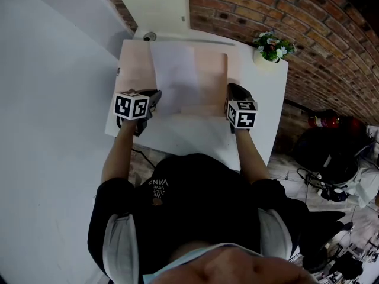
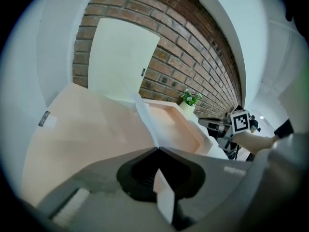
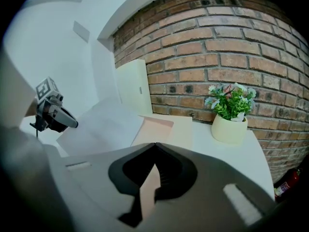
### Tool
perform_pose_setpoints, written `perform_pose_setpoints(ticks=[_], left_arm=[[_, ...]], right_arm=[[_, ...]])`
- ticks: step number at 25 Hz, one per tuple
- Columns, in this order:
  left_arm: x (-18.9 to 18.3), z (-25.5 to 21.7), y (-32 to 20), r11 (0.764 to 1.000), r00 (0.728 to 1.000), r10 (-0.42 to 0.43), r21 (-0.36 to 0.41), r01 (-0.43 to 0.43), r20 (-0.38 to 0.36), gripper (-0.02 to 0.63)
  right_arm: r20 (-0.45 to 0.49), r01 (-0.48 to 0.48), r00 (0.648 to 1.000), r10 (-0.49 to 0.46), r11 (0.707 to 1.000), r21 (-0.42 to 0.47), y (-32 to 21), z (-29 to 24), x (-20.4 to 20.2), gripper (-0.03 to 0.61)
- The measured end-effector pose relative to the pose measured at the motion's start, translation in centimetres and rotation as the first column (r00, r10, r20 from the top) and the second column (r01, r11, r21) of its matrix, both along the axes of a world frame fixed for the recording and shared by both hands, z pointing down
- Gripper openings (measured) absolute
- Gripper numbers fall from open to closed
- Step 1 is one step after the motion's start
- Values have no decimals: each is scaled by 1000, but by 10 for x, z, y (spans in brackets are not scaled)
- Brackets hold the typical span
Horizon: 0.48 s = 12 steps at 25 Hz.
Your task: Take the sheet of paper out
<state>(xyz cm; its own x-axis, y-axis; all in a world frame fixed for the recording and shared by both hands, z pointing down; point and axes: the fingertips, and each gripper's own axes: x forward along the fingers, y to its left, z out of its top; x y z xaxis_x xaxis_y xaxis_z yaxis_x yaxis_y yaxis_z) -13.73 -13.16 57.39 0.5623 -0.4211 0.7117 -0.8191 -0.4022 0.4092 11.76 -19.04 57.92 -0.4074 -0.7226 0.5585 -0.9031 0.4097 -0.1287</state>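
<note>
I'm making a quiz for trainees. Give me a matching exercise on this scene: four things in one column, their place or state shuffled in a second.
1 left tongs
2 right tongs
3 potted plant
4 cream board

A shut on the pink envelope
B on the table's far right corner
C shut on the white sheet
D upright against the brick wall

Pairs: 1-C, 2-A, 3-B, 4-D

The sheet (image 1: 173, 70) is plain white and lies lengthwise over the middle of the peach folder (image 1: 210, 76). Its far end rests flat on the folder. Its near left corner is lifted off it, pinched in the left claw (image 1: 157, 97).
</note>
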Motion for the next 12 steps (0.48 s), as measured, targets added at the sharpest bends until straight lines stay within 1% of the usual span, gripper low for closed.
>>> perform_pose_setpoints(ticks=[6, 12], left_arm=[[-9, -10, 5, 999, 1000, 17, 34, -18, 26, 2], [-16, -21, 8, 993, 992, 75, 81, -84, 106, 2]], right_arm=[[11, 8, 1000, -8, 1000, -2, 7, 0, -10, -2], [22, 13, 1000, -13, 1000, 2, 12, 1, -20, -2]])
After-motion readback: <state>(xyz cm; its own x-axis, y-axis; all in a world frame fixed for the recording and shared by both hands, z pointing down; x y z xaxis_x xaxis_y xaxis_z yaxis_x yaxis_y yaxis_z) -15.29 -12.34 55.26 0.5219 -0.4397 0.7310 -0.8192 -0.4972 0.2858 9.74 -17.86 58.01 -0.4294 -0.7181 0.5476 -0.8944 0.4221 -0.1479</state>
